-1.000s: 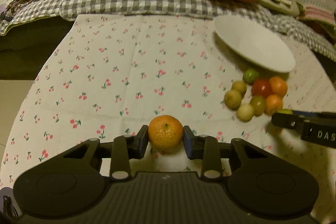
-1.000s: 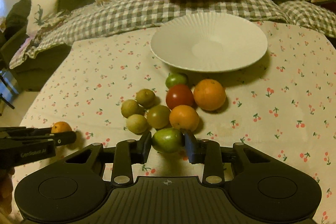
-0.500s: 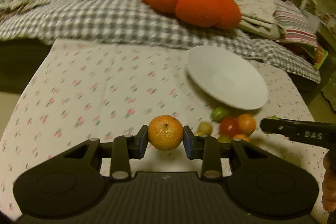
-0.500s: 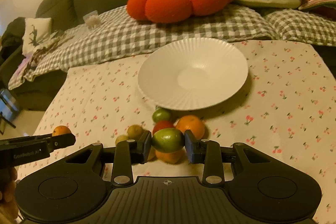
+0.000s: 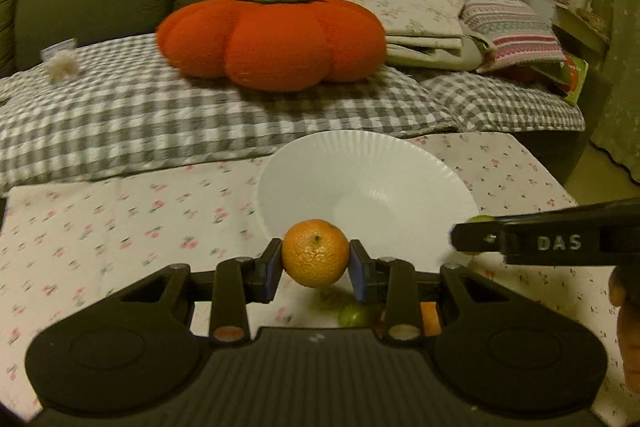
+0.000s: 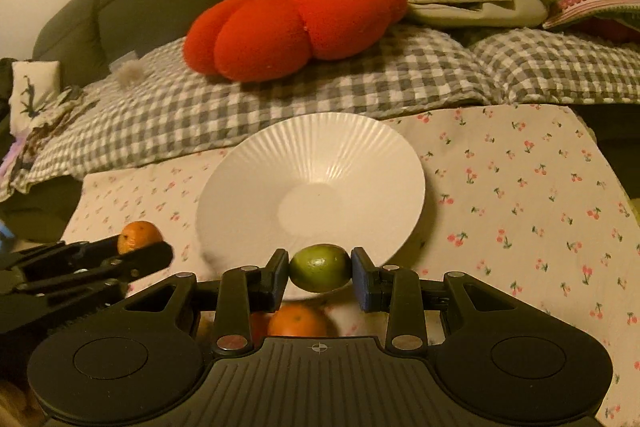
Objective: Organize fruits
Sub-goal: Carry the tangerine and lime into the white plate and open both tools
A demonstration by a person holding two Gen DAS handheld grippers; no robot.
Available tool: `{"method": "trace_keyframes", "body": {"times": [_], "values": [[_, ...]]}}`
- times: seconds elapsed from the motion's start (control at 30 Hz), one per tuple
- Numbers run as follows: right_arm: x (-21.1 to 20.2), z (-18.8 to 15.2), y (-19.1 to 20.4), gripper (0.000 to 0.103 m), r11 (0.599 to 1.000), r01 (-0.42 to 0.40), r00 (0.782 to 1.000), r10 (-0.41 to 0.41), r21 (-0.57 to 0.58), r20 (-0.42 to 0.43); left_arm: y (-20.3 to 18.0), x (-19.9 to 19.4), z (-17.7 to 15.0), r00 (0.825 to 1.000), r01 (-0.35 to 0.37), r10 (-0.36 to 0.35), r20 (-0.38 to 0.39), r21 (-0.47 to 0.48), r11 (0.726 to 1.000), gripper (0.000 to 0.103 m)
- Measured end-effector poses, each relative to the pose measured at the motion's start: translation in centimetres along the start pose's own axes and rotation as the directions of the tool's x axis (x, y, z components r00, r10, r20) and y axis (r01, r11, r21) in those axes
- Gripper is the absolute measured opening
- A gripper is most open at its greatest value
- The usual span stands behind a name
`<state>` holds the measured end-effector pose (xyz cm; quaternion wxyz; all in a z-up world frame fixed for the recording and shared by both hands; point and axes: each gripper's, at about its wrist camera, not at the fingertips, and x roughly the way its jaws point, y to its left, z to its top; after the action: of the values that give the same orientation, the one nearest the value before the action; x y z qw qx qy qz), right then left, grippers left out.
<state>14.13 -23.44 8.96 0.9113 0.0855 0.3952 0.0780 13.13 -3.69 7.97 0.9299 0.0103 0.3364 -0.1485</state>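
Note:
My left gripper (image 5: 315, 265) is shut on a small orange mandarin (image 5: 315, 253) and holds it in the air just before the near rim of the white ribbed plate (image 5: 360, 171). My right gripper (image 6: 320, 273) is shut on a green lime (image 6: 320, 267) and holds it above the plate's (image 6: 312, 163) near rim. The plate holds nothing. The left gripper with the mandarin (image 6: 140, 235) also shows at the left of the right wrist view. The remaining fruits lie below the grippers, mostly hidden: a green one (image 5: 354, 315) and an orange (image 6: 298, 321).
The table has a white cloth with cherry print (image 6: 520, 187). Behind it is a sofa with a grey checked blanket (image 5: 160, 115), a red pumpkin-shaped cushion (image 5: 272, 39) and folded linens (image 5: 460, 23).
Both grippers have lifted and moved forward towards the plate with their fruits held. The fruit pile has dropped below the grippers and is now mostly hidden.

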Motion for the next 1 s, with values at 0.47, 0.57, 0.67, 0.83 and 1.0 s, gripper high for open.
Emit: {"method": "trace_keyframes", "body": {"times": [0.47,0.57,0.67,0.83,1.0], "values": [[4.0,0.5,-0.5,0.033,1.000,-0.006,0.999,0.006,0.001,-0.045,-1.8,4.5,-0.3,0.999,0.002,0.002,-0.045,0.085,0.996,0.033],[4.4,0.6,-0.5,0.033,1.000,-0.013,0.999,0.013,0.006,-0.049,-1.9,4.8,-0.4,0.999,0.002,0.002,-0.039,0.091,0.996,0.034],[4.8,0.6,-0.2,0.034,1.000,-0.022,0.998,0.022,0.005,-0.052,-2.0,5.0,-0.5,0.999,-0.001,0.005,-0.034,0.101,0.995,0.034],[5.3,0.7,0.3,0.034,1.000,-0.024,0.998,0.025,0.009,-0.061,-2.0,4.9,-0.5,0.999,0.003,0.001,-0.034,0.099,0.995,0.041],[5.0,0.9,-0.1,0.052,0.998,-0.025,0.998,0.029,0.054,-0.060,-1.8,4.2,-0.3,1.000,-0.011,0.013,-0.015,0.083,0.997,0.067]]}}
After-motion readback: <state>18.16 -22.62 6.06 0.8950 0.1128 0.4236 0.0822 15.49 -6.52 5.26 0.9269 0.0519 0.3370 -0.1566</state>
